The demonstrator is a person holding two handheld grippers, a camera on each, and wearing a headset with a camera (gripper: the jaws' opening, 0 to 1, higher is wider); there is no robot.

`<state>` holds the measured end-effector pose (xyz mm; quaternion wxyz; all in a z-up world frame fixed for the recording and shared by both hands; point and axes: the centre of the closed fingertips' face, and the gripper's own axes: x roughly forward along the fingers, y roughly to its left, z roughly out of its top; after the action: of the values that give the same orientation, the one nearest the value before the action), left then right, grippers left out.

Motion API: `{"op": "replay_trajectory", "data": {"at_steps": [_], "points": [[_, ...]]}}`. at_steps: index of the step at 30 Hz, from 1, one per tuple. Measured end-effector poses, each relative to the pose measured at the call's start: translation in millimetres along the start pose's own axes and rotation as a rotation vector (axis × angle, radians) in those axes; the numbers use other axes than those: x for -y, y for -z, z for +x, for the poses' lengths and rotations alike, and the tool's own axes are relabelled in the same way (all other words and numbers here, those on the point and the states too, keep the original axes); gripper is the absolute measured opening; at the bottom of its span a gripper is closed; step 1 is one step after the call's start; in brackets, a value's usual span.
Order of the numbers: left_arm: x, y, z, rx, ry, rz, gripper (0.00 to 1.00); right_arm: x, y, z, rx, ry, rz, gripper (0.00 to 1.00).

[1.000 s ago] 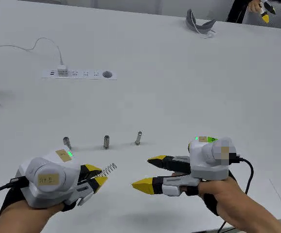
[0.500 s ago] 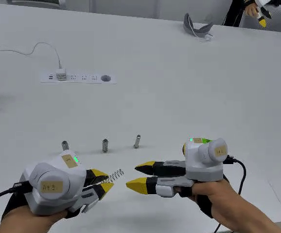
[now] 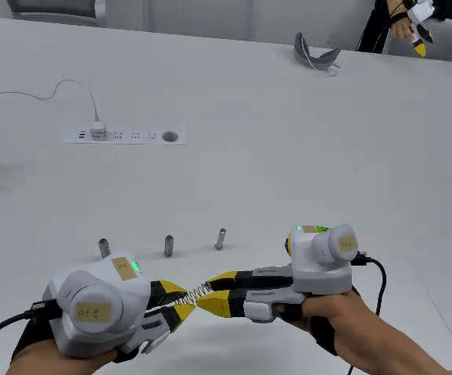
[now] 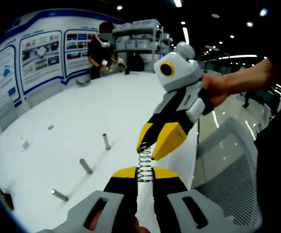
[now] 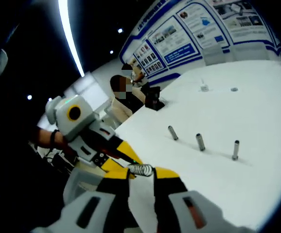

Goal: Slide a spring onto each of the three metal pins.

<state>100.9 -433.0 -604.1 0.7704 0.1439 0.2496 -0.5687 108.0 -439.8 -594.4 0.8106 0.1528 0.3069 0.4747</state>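
The left tongs [image 3: 178, 300] are clamped on one end of the spring [image 3: 197, 294]. The right tongs [image 3: 215, 291] meet them tip to tip and are drawn in on the spring's other end, so it bridges the two, held above the worktop [image 3: 288, 156]. Three pins [image 3: 168, 245] stand upright in a row just beyond, apart from the spring. The two left pins look ribbed and the right one smooth, though they are too small to be sure.
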Motion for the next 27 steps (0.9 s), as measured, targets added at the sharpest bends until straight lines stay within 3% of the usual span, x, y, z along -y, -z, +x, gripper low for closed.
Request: {"op": "replay_trajectory", "data": {"at_steps": [4,13,20,27], "points": [[1.1,0.9,0.4,-0.005,0.008,0.010,0.10,-0.7,-3.4,-0.3,0.006,-0.016,0.014,0.14],[1.7,2.3,2.1,-0.013,0.020,0.030,0.10,-5.2,-6.3,0.3,-0.011,-0.040,0.005,0.13],[0.2,-0.5,6.5,-0.011,0.040,0.037,0.10,-7.1,-10.7,-0.6,-0.044,-0.034,-0.046,0.12],[-1.2,-9.5,10.2,0.005,0.057,0.048,0.10,-6.9,-17.4,-4.6,-0.117,-0.030,-0.139,0.12]]}}
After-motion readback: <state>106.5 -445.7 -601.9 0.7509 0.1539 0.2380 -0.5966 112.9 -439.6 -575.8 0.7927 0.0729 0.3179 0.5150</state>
